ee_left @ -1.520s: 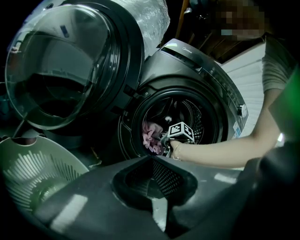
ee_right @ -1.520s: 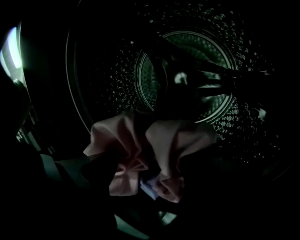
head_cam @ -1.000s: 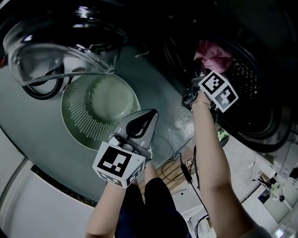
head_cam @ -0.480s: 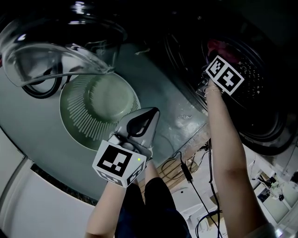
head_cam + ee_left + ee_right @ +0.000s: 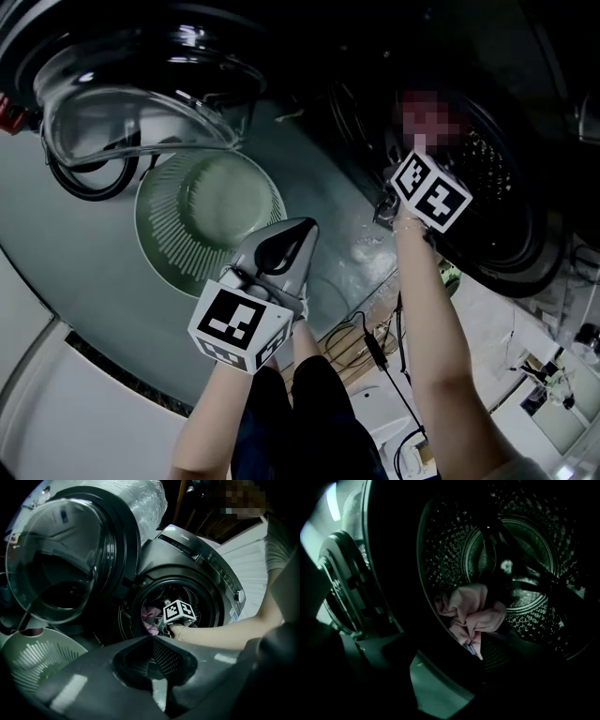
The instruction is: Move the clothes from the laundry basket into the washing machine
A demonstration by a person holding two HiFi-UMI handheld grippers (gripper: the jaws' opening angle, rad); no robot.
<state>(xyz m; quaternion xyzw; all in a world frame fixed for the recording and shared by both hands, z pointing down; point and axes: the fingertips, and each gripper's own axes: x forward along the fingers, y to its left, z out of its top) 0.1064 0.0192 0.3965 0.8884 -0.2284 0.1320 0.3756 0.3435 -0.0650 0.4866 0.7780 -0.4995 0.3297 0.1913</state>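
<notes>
Nearest, at six o'clock in the head view, the left gripper is clenched on nothing, its tips together. Just past it, toward ten o'clock, the pale green laundry basket sits under the open glass door. At two o'clock the right gripper reaches into the washing machine drum, its jaws pinching a corner of the pink garment, which is bunched at the drum's mouth.

Laundry basket cut by left edge, pink cloth tail lost in dark at right gripper jaws
</notes>
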